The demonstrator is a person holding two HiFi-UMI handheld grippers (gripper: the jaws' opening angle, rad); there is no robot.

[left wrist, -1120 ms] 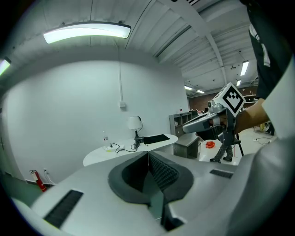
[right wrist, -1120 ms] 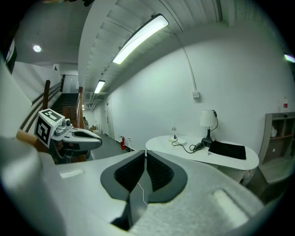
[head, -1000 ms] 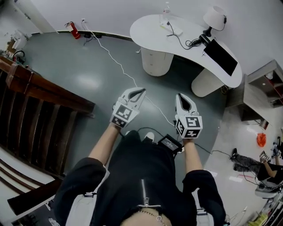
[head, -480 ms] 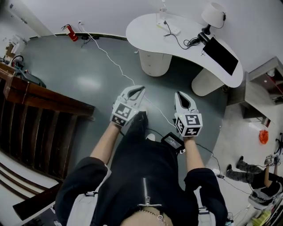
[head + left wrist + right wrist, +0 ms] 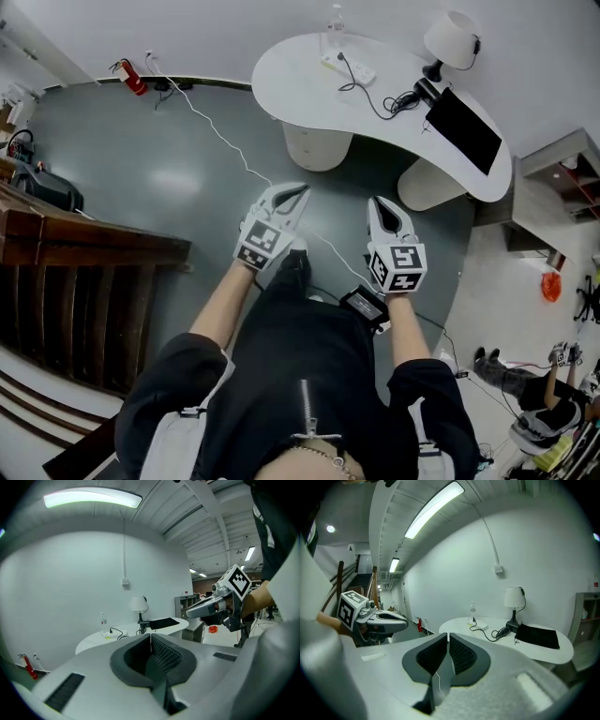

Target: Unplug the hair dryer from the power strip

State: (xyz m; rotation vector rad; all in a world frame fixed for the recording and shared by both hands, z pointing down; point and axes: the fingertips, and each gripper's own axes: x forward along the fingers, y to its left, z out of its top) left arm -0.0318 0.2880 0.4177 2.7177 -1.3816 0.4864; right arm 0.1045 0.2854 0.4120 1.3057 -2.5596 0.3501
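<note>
Grey floor (image 5: 169, 141) beneath; left gripper (image 5: 296, 191) and right gripper (image 5: 380, 202) fingers fully closed, holding nothing

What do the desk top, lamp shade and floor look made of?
Desk top: smooth matte white, probably laminate or painted board.
Lamp shade: white, likely fabric; weave not visible.
Floor: grey-green glossy coating; it reflects a light patch.

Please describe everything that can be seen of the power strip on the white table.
The power strip is a white, flat, oblong block that looks like plastic. It lies flat on the white curved table, toward the end far from the lamp, just in front of a clear bottle. A black cord is plugged into it and runs across the tabletop toward the lamp. Its sockets are too small to count.
</note>
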